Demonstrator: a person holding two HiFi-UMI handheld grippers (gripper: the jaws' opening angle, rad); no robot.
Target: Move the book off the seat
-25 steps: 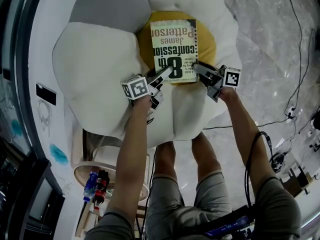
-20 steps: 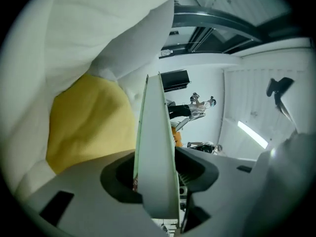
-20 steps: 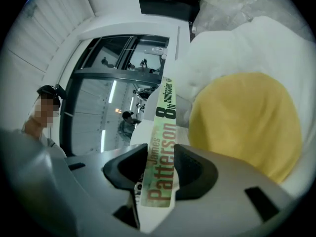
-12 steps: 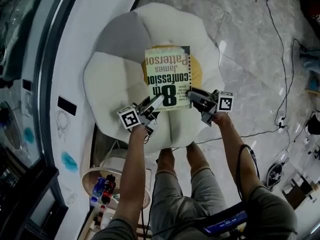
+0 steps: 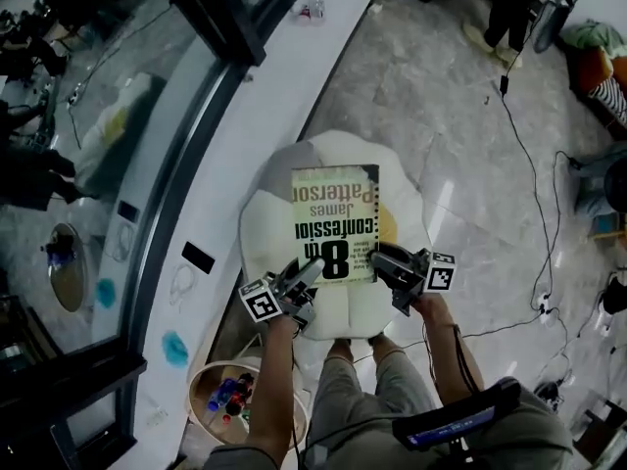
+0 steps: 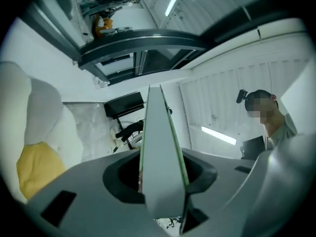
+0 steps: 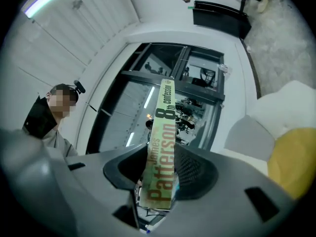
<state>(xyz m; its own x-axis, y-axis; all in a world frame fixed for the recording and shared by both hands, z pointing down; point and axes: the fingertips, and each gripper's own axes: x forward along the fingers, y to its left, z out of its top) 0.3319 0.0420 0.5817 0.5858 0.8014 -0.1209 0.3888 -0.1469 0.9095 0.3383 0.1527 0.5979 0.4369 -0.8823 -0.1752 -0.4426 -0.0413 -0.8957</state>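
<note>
Left gripper view: the left tool (image 6: 163, 206) has just been closing its jaws, and they now pinch the book (image 6: 158, 142) by its near edge; in the right gripper view the right tool (image 7: 158, 194) is clamped narrow on the spine end. Head view has the book flat, cover up, held between both tools above the seat (image 5: 269, 238) and apparently clear of it. Best to move both tools together at one height so the book neither twists nor slips, and to carry it sideways past the seat's rim before lowering.
</note>
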